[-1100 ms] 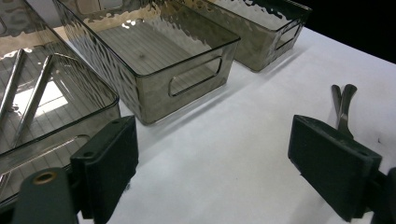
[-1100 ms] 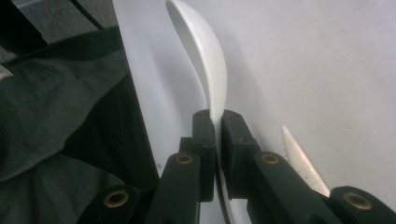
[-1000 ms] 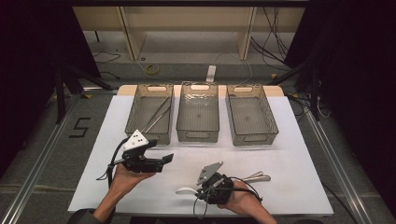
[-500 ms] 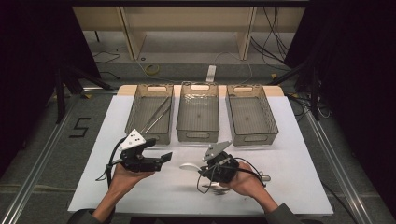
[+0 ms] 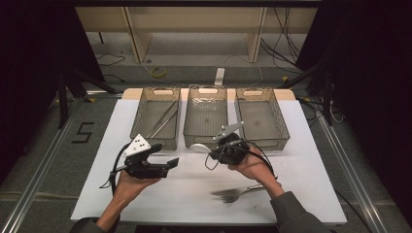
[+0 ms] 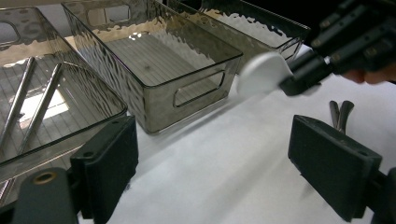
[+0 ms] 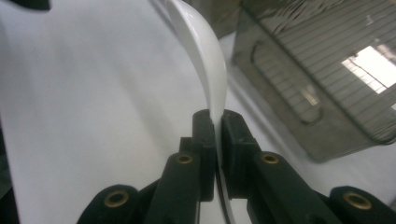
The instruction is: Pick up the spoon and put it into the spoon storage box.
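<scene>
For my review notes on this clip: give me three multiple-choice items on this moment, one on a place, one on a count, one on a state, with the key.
1. Where do the metal tongs lie?
A. in the left bin
B. in the middle bin
C. on the white mat

2. How many clear bins stand in the row?
A. two
B. three
C. four

3. How are the right gripper's jaws?
A. wide open
B. shut on nothing
C. shut on the white spoon

Key:
1 A, the tongs rest inside the left bin.
2 B, the left, middle bin and right bin.
3 C, the right gripper pinches the white spoon.
</scene>
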